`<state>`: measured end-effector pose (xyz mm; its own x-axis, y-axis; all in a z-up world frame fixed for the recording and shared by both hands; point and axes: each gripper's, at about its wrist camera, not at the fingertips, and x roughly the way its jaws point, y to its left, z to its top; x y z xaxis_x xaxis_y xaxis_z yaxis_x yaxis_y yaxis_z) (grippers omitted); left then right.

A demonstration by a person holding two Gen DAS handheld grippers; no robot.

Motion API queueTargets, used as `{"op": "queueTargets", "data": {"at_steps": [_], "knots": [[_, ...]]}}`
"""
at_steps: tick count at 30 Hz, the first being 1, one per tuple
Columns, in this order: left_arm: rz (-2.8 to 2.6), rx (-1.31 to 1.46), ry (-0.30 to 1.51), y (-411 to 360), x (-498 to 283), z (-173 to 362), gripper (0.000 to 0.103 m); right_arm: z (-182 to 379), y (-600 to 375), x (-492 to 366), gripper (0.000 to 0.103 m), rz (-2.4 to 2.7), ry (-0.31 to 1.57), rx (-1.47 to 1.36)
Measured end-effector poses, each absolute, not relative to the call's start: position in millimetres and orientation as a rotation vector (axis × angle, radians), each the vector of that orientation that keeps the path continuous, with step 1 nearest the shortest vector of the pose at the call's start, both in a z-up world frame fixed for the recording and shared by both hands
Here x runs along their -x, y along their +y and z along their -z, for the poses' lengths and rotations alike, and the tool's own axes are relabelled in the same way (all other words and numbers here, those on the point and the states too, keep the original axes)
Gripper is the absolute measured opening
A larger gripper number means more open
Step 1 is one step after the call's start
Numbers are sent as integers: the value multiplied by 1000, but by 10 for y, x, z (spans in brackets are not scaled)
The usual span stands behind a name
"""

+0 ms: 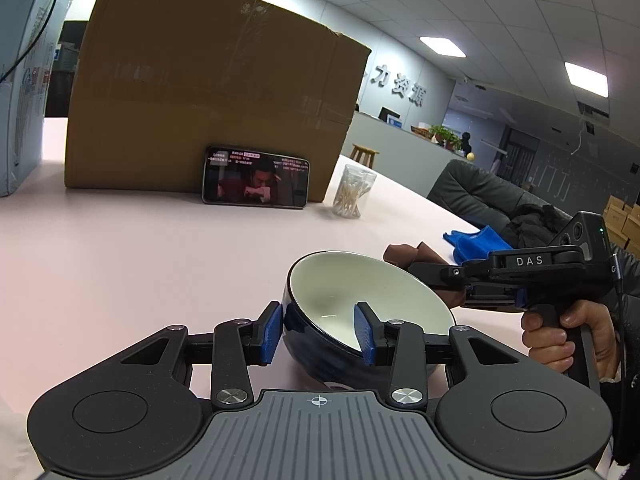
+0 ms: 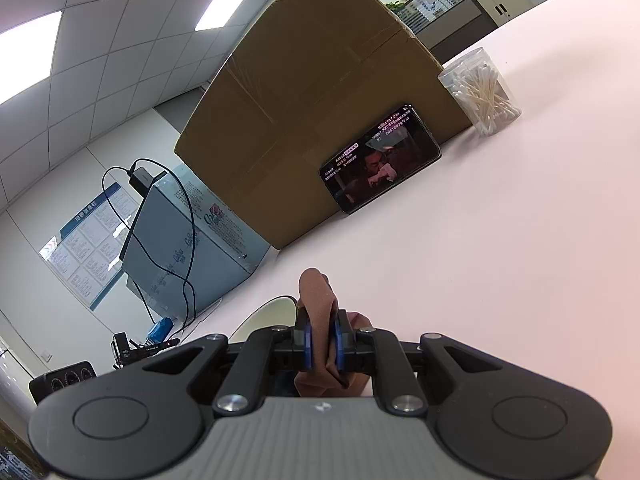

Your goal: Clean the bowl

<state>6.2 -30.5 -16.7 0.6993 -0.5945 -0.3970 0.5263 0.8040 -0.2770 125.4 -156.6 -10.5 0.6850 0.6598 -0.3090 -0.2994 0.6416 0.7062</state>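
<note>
A bowl (image 1: pixel 360 300), dark blue outside and white inside, stands tilted on the pink table. My left gripper (image 1: pixel 320 332) is shut on its near rim, one blue pad outside the wall and one inside. My right gripper (image 2: pixel 322 340) is shut on a brown cloth (image 2: pixel 316 292), which sticks up between its pads. In the left wrist view the right gripper (image 1: pixel 404 262) comes in from the right, held by a hand (image 1: pixel 560 332), with the brown cloth (image 1: pixel 404 254) just past the bowl's far rim. A sliver of the bowl (image 2: pixel 260 316) shows left of the right gripper.
A large cardboard box (image 1: pixel 208 92) stands at the back with a phone (image 1: pixel 256 178) leaning on it, screen lit. A clear jar of cotton swabs (image 1: pixel 352 192) is beside it. A blue cloth (image 1: pixel 476 242) lies at the table's right edge. A pale blue box (image 1: pixel 20 88) stands far left.
</note>
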Motion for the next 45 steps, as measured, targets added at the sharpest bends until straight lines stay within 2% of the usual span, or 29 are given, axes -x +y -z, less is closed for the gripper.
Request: {"op": "queueTargets", "data": {"at_steps": [45], "knots": [[638, 189, 522, -297, -87, 189, 39, 199, -1593, -1301, 14, -595, 635, -715]]}}
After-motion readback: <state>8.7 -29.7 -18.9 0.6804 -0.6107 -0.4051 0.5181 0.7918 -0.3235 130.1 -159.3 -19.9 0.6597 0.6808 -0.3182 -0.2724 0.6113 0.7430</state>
